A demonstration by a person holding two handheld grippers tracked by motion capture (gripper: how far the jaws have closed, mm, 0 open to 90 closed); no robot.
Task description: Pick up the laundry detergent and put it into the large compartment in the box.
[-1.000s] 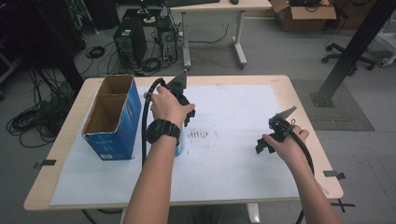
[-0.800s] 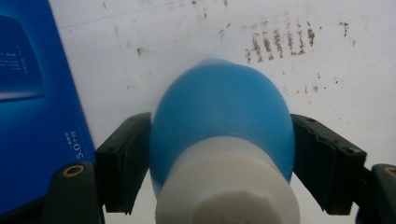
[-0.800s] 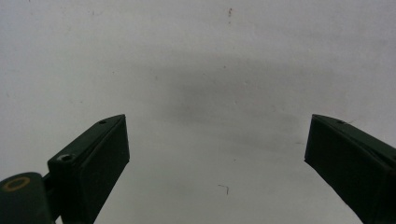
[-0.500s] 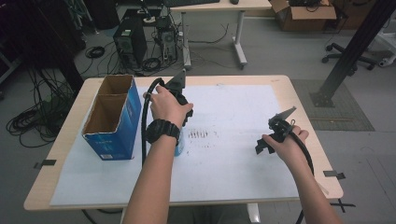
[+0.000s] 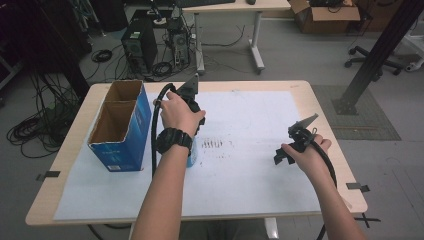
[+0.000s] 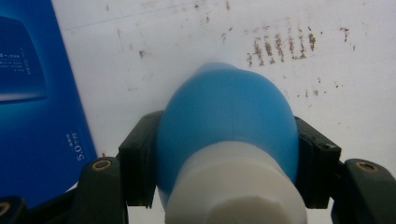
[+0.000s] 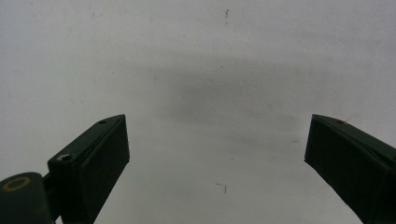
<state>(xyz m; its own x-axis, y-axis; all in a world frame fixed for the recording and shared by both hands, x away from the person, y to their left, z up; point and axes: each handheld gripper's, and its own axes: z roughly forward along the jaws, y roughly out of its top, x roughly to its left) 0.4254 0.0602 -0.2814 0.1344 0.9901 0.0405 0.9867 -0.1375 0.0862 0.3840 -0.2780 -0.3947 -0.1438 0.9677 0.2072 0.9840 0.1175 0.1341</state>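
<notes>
Clamping a blue rubber bulb (image 6: 229, 126) between its two black jaws, your left gripper (image 6: 224, 154) has one pad pressed on each flank of the bulb's widest part. The bulb's white collar end (image 6: 233, 191) faces the camera and its blue rounded end points away toward the paper. Your left gripper view looks down past the bulb onto a white paper sheet (image 6: 187, 42) marked with a short row of brown smudged strokes (image 6: 280, 46), and the blue side of a cardboard box (image 6: 32, 102) sits just beside the gripper on that view's left.

From the high view, your left hand (image 5: 181, 112) wraps the left gripper (image 5: 192, 122) near the middle of the table, and a sliver of the blue bulb (image 5: 192, 159) peeks out beside your wrist, just below the black watch (image 5: 173, 141). The open-topped box (image 5: 120, 125) stands just to the left of that hand, with a divider splitting it into two compartments. The same smudged strokes (image 5: 214, 144) lie on the paper (image 5: 250, 190) just to the right of your wrist.

Your right gripper (image 7: 217, 154) stands with its jaws spread wide and nothing between them, bare paper beneath. In the high view your right hand (image 5: 305, 152) holds that gripper (image 5: 292, 145) near the table's (image 5: 65, 150) right edge, well apart from the left one.
</notes>
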